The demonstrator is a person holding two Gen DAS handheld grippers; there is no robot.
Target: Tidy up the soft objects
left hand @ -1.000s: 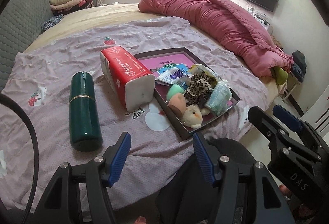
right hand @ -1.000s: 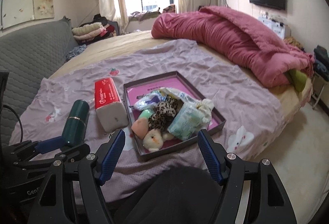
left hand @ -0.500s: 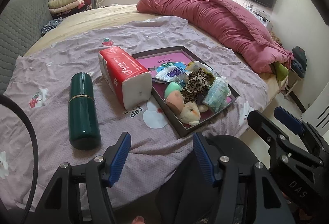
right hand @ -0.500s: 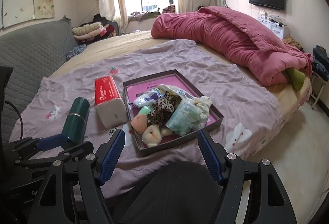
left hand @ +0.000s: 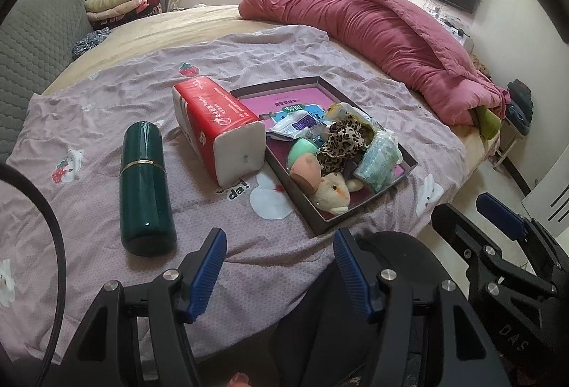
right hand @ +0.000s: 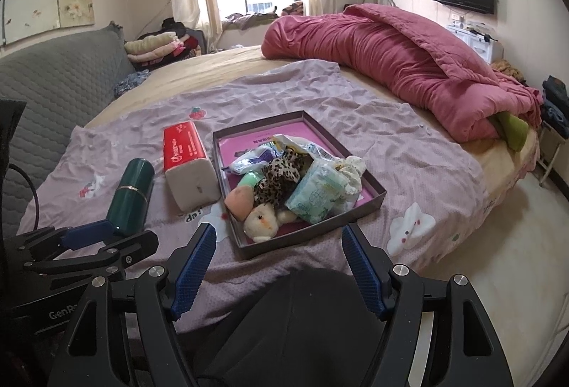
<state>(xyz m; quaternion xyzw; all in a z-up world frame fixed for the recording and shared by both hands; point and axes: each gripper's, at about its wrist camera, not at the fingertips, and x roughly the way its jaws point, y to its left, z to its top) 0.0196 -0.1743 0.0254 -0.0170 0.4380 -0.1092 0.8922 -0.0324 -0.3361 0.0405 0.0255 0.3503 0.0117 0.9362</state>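
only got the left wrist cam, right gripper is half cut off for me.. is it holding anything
observer: No. The right wrist view shows the right gripper open, with nothing between its fingers.
operator: ok whats in front of it
observer: The box lies straight ahead of it on the bed; the box's near rim shows between the two fingertips, apart from both.
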